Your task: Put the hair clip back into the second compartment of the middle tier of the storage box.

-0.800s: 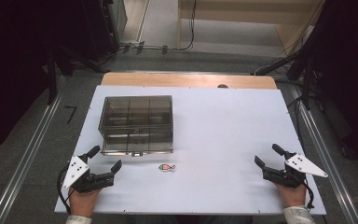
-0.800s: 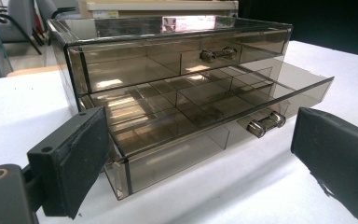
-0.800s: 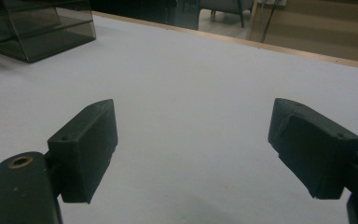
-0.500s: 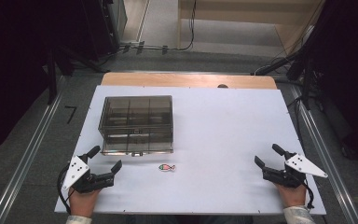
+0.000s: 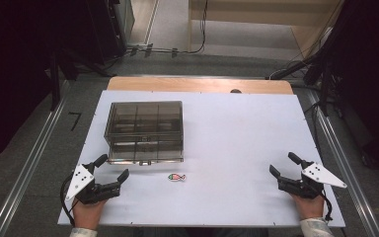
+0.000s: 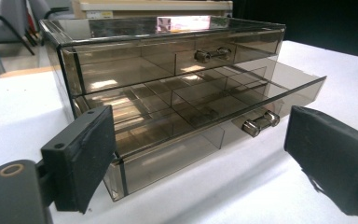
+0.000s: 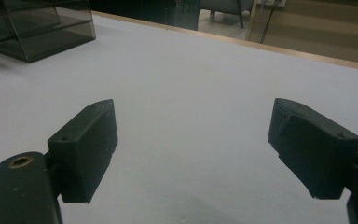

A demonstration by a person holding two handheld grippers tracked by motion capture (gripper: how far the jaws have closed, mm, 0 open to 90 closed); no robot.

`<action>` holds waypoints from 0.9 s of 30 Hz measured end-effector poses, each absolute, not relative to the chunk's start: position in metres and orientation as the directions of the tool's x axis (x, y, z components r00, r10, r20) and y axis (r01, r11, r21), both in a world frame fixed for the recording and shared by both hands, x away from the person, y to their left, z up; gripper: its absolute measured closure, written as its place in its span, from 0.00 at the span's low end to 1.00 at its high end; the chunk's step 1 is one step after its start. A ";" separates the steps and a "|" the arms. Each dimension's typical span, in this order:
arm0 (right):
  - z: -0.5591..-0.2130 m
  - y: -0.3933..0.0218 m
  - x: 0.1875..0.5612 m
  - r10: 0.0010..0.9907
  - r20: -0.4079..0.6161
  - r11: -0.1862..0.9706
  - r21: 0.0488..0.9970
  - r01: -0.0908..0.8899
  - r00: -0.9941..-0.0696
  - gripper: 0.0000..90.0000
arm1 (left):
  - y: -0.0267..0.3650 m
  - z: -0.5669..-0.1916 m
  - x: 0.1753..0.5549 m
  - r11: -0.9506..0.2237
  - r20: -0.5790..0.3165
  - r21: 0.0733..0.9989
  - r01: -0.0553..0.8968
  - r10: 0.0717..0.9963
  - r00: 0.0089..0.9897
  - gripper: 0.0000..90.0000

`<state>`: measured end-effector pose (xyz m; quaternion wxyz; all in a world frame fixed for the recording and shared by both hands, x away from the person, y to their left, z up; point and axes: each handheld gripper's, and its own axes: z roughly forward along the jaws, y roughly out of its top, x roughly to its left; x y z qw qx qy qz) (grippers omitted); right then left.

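A smoky clear drawer box [image 5: 145, 131] stands on the left half of the white table [image 5: 237, 138]. In the left gripper view the drawer box [image 6: 168, 88] has its lower drawer [image 6: 223, 116] pulled partly out, and both metal knobs face me. A small fish-shaped piece [image 5: 176, 177] lies on the table in front of the box. My left gripper [image 5: 112, 168] rests near the front left corner, open and holding nothing, just short of the box. My right gripper [image 5: 284, 165] sits near the front right corner, open over bare table. In the right gripper view the box corner [image 7: 37, 28] shows far left.
The table's wooden far edge [image 5: 200, 84] borders grey floor with cables. Metal rails [image 5: 27, 163] run along both sides. Wide bare table lies between the box and the right gripper.
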<state>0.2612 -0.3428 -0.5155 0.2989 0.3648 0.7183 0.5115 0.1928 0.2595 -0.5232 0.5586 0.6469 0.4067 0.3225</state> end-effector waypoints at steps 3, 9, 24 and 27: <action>-0.516 -0.343 0.261 0.829 -0.059 0.212 0.953 0.216 -0.556 0.16 | 0.259 -0.523 0.192 -0.056 -0.026 0.985 0.162 0.887 0.461 0.10; -0.516 -0.343 0.261 0.830 -0.059 0.212 0.953 0.215 -0.555 0.16 | 0.258 -0.523 0.192 -0.064 -0.014 0.986 0.153 0.888 0.461 0.11; -0.516 -0.343 0.261 0.830 -0.057 0.210 0.953 0.216 -0.555 0.16 | 0.244 -0.523 0.188 -0.136 0.060 0.983 0.124 0.874 0.482 0.16; -0.516 -0.343 0.261 0.831 -0.057 0.209 0.954 0.216 -0.554 0.16 | 0.241 -0.522 0.188 -0.150 0.072 0.981 0.122 0.868 0.491 0.16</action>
